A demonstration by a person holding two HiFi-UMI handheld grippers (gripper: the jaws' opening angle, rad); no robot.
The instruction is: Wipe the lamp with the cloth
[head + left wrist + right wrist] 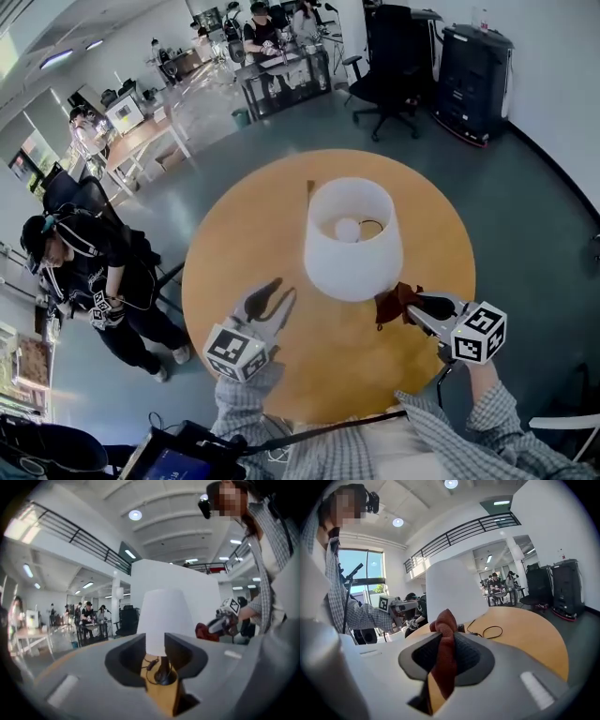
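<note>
A white lamp (349, 246) stands at the middle of the round wooden table (253, 225), its bulb visible down inside the shade. My right gripper (413, 307) is shut on a dark red cloth (394, 303), which hangs close to the shade's lower right side; I cannot tell whether it touches. In the right gripper view the cloth (444, 658) is pinched between the jaws, with the shade (452, 590) just behind. My left gripper (275, 298) is open and holds nothing, a short way left of the lamp. In the left gripper view the shade (164, 620) and lamp base (162, 677) show through the gap.
The lamp's black cable (490, 631) lies looped on the table behind the lamp. A person (94, 272) stands by the table's left edge. A dark device (173, 459) sits at my lower left. Desks, people and an office chair (389, 75) are farther back.
</note>
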